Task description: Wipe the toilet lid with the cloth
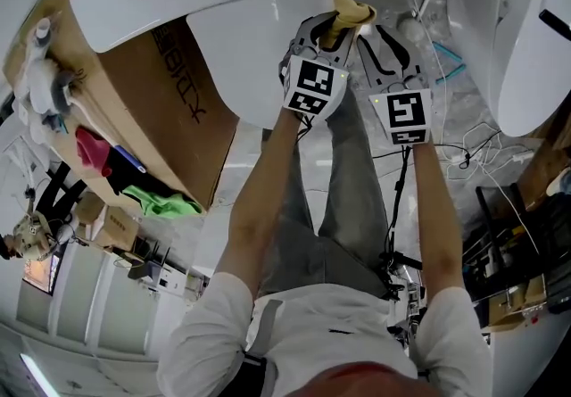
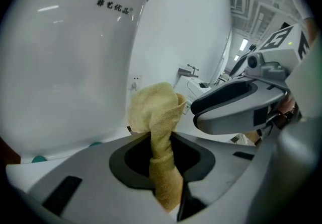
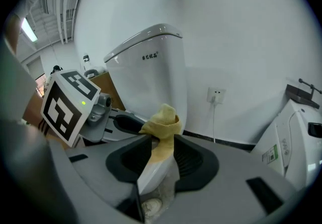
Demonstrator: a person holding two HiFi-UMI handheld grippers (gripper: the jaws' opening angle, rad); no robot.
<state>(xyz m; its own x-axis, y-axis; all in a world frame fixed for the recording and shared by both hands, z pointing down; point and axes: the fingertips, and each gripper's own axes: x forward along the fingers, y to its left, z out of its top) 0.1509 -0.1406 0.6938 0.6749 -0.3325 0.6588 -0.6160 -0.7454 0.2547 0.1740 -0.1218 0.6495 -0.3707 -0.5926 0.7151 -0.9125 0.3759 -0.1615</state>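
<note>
The yellow cloth (image 1: 351,12) sticks up out of my left gripper (image 1: 335,27), which is shut on it just past the right edge of the white toilet lid (image 1: 241,47). In the left gripper view the cloth (image 2: 153,112) is pinched between the jaws of the left gripper (image 2: 163,167), bunched above them, with the toilet tank (image 2: 70,57) behind. My right gripper (image 1: 390,31) hangs close beside the left one, open and holding nothing. In the right gripper view there is a gap in the right gripper (image 3: 156,170); beyond it are the cloth (image 3: 162,120) and the tank (image 3: 148,67).
A brown cardboard box (image 1: 152,92) stands left of the toilet, with coloured cloths (image 1: 161,199) at its near end. A second white toilet (image 1: 526,38) is at the right, with cables (image 1: 473,150) on the floor. A wall socket (image 3: 215,95) sits behind.
</note>
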